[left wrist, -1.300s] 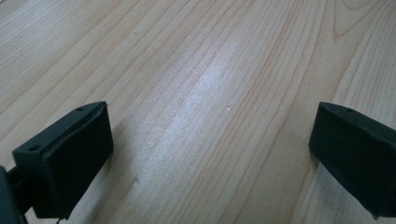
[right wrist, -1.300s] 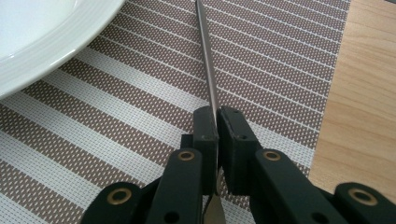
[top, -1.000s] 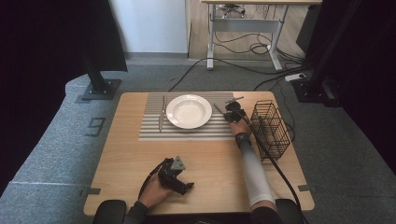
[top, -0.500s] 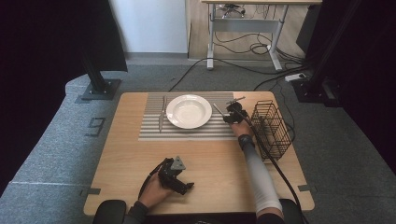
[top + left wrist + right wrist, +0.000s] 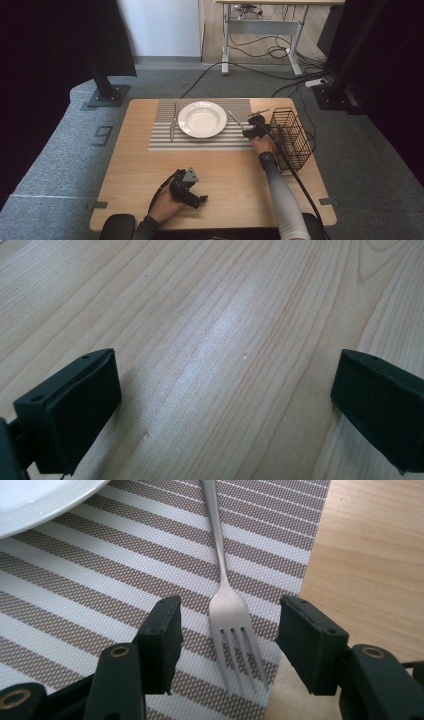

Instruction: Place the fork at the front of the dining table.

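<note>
A silver fork [image 5: 223, 598] lies on the striped placemat [image 5: 100, 590] just right of the white plate [image 5: 35, 505], its tines toward the mat's near right corner. My right gripper [image 5: 227, 640] is open, one jaw on either side of the tines without touching them. From above, the right gripper [image 5: 248, 131] sits at the fork [image 5: 235, 120] between the plate [image 5: 202, 119] and a wire basket. The left gripper [image 5: 198, 199] rests in a hand near the table's front edge. Its jaws stand wide apart, so the left gripper [image 5: 225, 405] is open over bare wood.
A black wire basket [image 5: 291, 136] stands at the right edge of the table, close to my right hand. A knife [image 5: 172, 122] lies on the placemat [image 5: 165, 142] left of the plate. The right gripper's cable [image 5: 295, 175] runs back along the forearm.
The right gripper has edged slightly nearer and lower around the fork's tines. The left gripper has not moved.
</note>
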Motion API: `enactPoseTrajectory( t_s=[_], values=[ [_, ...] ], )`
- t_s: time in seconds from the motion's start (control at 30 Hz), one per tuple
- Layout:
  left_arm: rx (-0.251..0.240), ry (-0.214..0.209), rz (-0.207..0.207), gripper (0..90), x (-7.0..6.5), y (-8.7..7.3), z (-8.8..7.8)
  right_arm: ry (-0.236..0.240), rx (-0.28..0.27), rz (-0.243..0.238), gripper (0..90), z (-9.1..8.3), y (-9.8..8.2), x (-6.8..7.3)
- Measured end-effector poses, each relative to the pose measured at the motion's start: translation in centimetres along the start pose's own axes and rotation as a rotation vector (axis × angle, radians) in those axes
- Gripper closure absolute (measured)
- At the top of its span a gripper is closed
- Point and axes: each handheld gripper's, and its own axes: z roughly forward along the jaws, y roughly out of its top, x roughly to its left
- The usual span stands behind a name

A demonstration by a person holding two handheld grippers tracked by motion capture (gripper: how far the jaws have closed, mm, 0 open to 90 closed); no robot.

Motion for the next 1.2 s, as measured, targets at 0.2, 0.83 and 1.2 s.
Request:
enactPoseTrajectory(
  t_s=[0.2, 0.83, 1.2],
  values=[
    [0.000, 0.000, 0.000, 0.0, 0.0, 0.0, 0.0, -0.005, 0.028, 0.016, 47.7, -0.5, -0.6, 0.1],
    [0.001, 0.002, -0.002, 0.0, 0.0, 0.0, 0.0, 0.166, -0.003, -0.074, 61.1, -1.3, -1.6, 3.7],
    [0.001, 0.002, -0.003, 0.0, 0.0, 0.0, 0.0, 0.192, -0.063, -0.119, 57.4, -3.5, -1.3, 4.0]
  ],
)
